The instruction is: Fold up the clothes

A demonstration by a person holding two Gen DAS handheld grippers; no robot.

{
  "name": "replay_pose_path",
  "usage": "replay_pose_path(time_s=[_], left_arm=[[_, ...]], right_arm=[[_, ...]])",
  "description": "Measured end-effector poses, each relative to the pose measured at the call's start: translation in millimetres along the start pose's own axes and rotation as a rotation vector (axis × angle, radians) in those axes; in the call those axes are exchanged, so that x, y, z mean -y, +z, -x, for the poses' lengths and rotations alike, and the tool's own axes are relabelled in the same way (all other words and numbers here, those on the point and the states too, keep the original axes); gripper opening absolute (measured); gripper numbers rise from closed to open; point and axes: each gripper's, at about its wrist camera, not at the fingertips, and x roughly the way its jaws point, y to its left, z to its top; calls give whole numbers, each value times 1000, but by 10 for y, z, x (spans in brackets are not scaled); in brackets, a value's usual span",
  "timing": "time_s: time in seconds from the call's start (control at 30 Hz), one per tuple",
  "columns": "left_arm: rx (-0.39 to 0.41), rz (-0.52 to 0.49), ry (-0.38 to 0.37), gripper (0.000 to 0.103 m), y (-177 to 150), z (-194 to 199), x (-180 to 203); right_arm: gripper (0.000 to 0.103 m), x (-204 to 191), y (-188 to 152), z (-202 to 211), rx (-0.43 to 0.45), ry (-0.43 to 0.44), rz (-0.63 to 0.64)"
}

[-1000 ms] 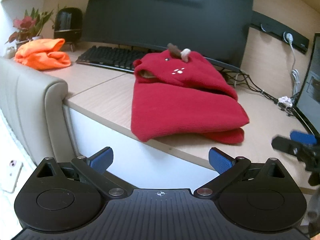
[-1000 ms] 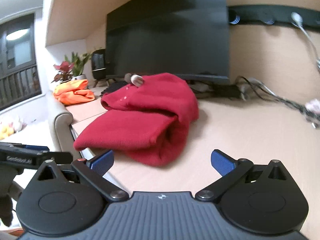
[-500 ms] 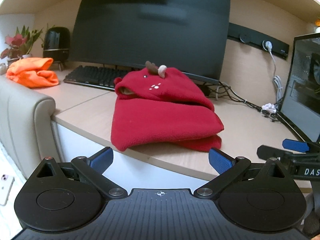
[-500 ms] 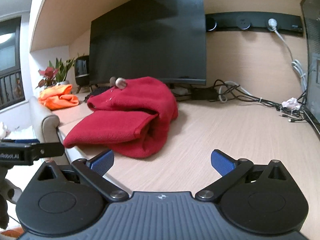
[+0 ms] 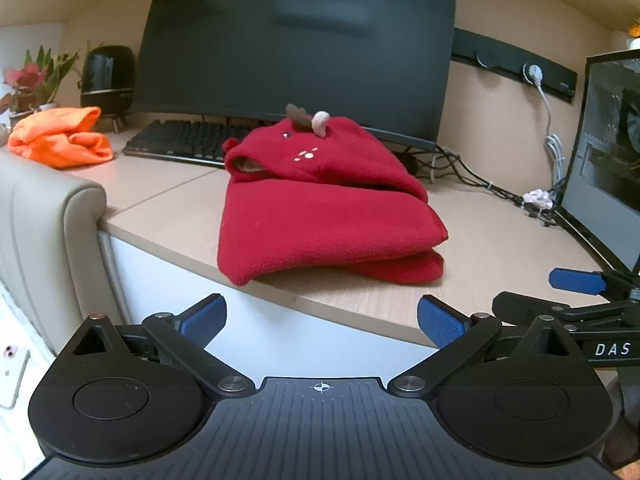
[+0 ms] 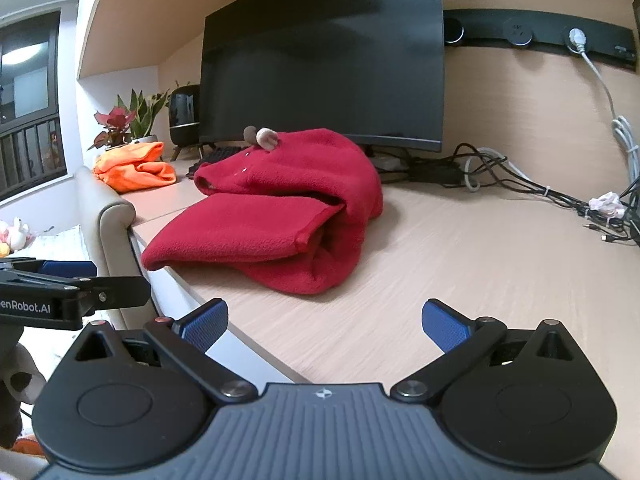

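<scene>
A red fleece hoodie (image 5: 320, 208) with small antlers on the hood lies folded on the wooden desk (image 5: 500, 240), its front corner at the desk edge. It also shows in the right wrist view (image 6: 276, 216). My left gripper (image 5: 320, 320) is open and empty, held in front of and below the desk edge. My right gripper (image 6: 324, 324) is open and empty over the desk's front edge, a short way from the hoodie. The right gripper shows at the right of the left wrist view (image 5: 576, 292).
An orange garment (image 5: 60, 138) lies at the desk's far left near a plant (image 5: 32, 80) and black speaker (image 5: 106, 76). A monitor (image 5: 300, 40), keyboard (image 5: 180, 144) and cables (image 5: 480, 184) sit behind. A second screen (image 5: 608, 140) stands right. A grey padded chair (image 5: 48, 240) is left.
Both grippers have drawn back from the desk, open and empty throughout. The folded hoodie has not moved.
</scene>
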Motion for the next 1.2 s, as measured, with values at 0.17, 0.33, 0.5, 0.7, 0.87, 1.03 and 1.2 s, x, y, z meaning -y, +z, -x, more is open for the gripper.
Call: replay_pose_path(time_s=[0.17, 0.33, 0.5, 0.7, 0.87, 1.03, 1.2], left_arm=[[11, -14, -5, 103, 17, 1, 18], [-9, -2, 9, 103, 12, -49, 15], [-15, -17, 25, 103, 0, -60, 49], [-22, -6, 39, 103, -8, -71, 20], [-29, 2, 45, 103, -13, -78, 0], [-26, 12, 57, 103, -15, -67, -28], [-17, 17, 44, 103, -20, -29, -50]], right_arm=[[103, 9, -5, -23, -2, 3, -4], [103, 16, -4, -28, -2, 2, -4], [103, 21, -10, -55, -10, 5, -8], [103, 11, -14, -83, -20, 12, -1], [103, 20, -16, -103, -25, 14, -5], [103, 16, -22, -123, -33, 23, -3], [103, -8, -38, -123, -38, 24, -1]])
